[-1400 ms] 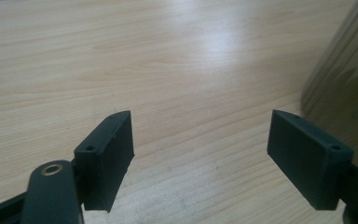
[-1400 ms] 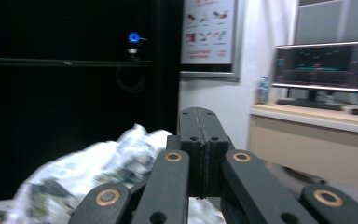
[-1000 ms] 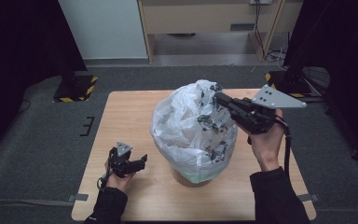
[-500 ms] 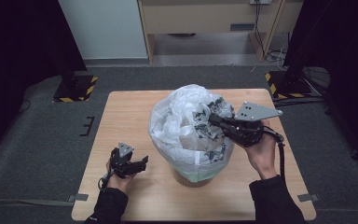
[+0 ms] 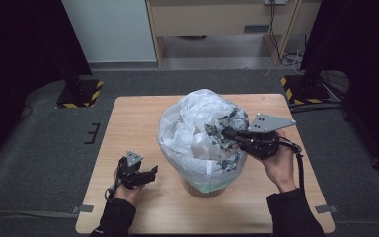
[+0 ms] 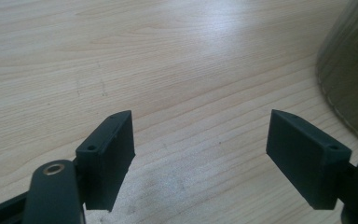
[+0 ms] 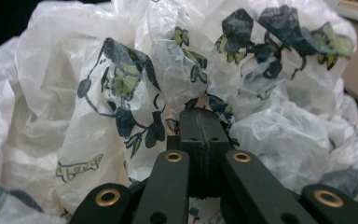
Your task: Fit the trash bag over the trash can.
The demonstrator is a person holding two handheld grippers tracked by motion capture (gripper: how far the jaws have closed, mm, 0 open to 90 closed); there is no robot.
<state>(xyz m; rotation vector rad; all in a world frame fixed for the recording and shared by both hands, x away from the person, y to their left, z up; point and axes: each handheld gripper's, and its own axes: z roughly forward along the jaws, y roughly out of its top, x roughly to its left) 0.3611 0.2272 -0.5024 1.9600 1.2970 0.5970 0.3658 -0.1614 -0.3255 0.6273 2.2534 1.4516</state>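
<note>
A white plastic bag [image 5: 197, 128] printed with dark leaves [image 7: 130, 79] bulges out of a small bin [image 5: 203, 186] in the middle of the wooden table [image 5: 133, 123]. My right gripper [image 5: 225, 132] comes in from the right, level with the bag's upper side. Its jaws are pressed together on a fold of the printed film, as the right gripper [image 7: 200, 116] shows in its own view. My left gripper [image 5: 148, 174] rests low over the table left of the bin. The left gripper [image 6: 200, 135] stands open over bare wood, with the bin's wall [image 6: 349, 70] off to its right.
Black stands with yellow-striped bases [image 5: 81, 94] sit on the grey floor beyond the table's far corners. A wooden cabinet [image 5: 217, 19] stands at the back. Bare wood lies left of the bin and along the near edge.
My right gripper has come down and toward the near side with the bag film, and the bag's raised top has sunk. The left gripper has stayed put.
</note>
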